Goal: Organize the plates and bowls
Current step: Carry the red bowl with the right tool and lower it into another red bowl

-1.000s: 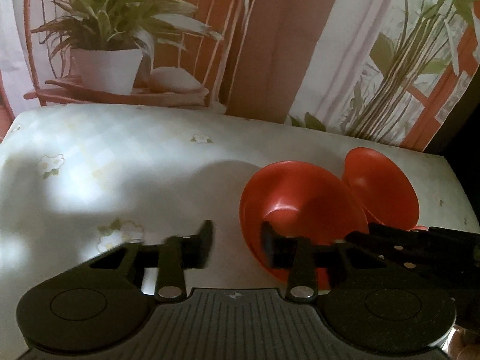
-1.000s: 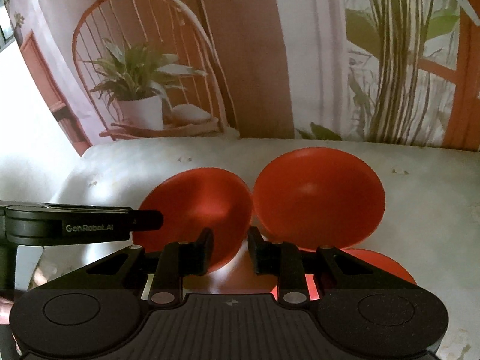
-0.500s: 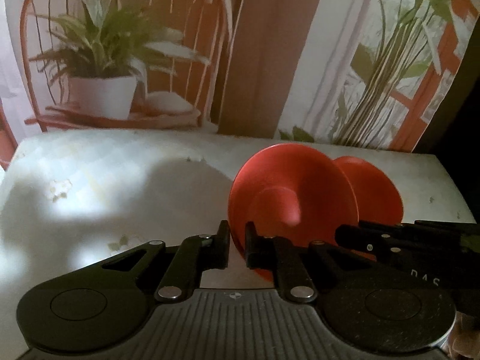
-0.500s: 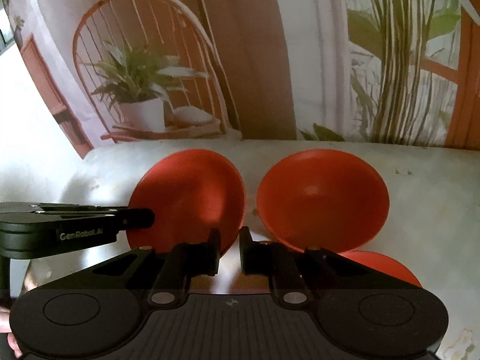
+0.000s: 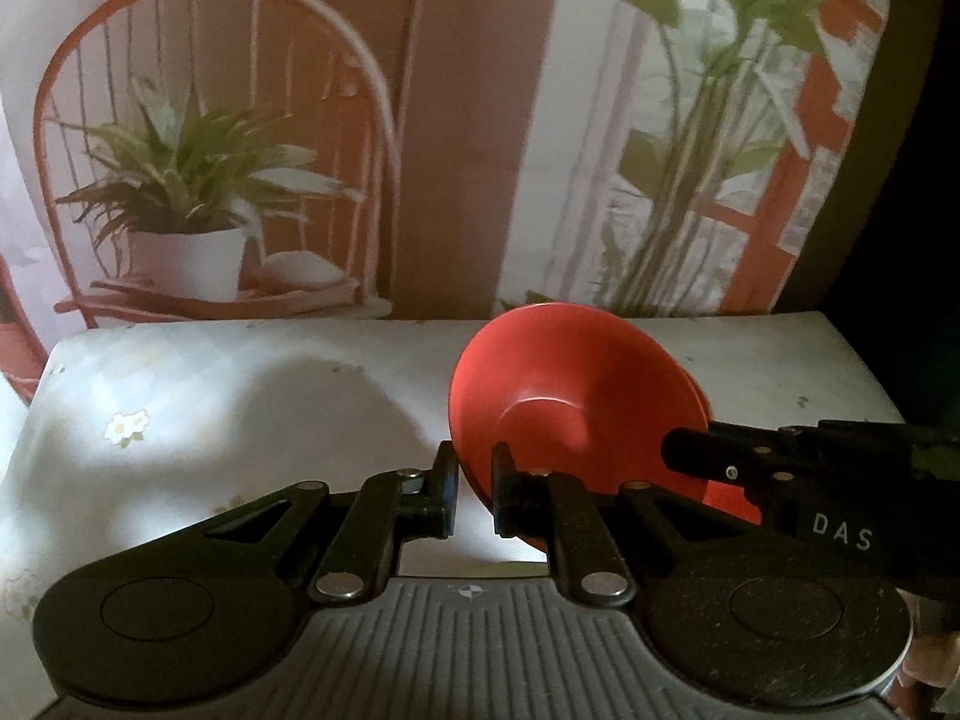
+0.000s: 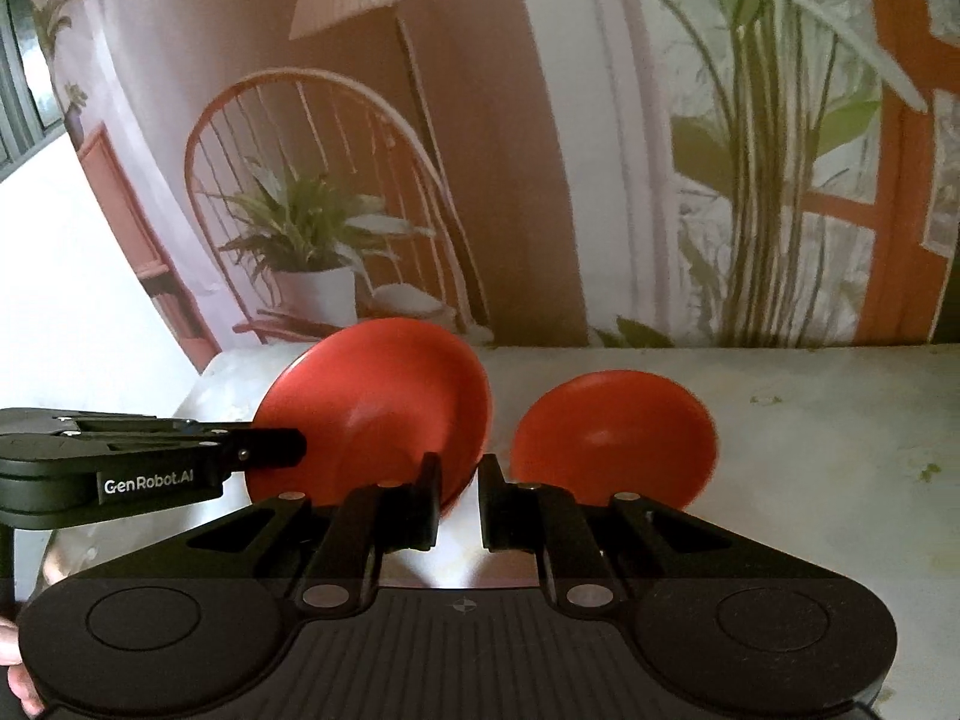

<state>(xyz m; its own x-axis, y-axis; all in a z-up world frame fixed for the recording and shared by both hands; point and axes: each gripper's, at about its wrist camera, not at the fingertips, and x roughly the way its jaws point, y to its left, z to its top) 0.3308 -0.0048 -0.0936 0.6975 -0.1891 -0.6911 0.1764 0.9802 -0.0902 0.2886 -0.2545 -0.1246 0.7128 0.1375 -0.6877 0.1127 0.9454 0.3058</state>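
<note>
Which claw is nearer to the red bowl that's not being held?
Right. The right claw grips the lifted bowl at its rim beside the free bowl; the left claw grips the far rim.

One glossy red bowl [image 5: 576,414] stands tilted on edge, rim pinched between the left fingers [image 5: 503,498], while another [image 6: 615,438] (same red) tilts just right of the right fingers [image 6: 493,504].

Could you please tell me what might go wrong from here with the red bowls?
1. The left gripper and right gripper both pinch only the thin rim of the tilted red bowl; uneven hand motion could twist it loose.
2. The second bowl sits close beside it and could get knocked.
</note>
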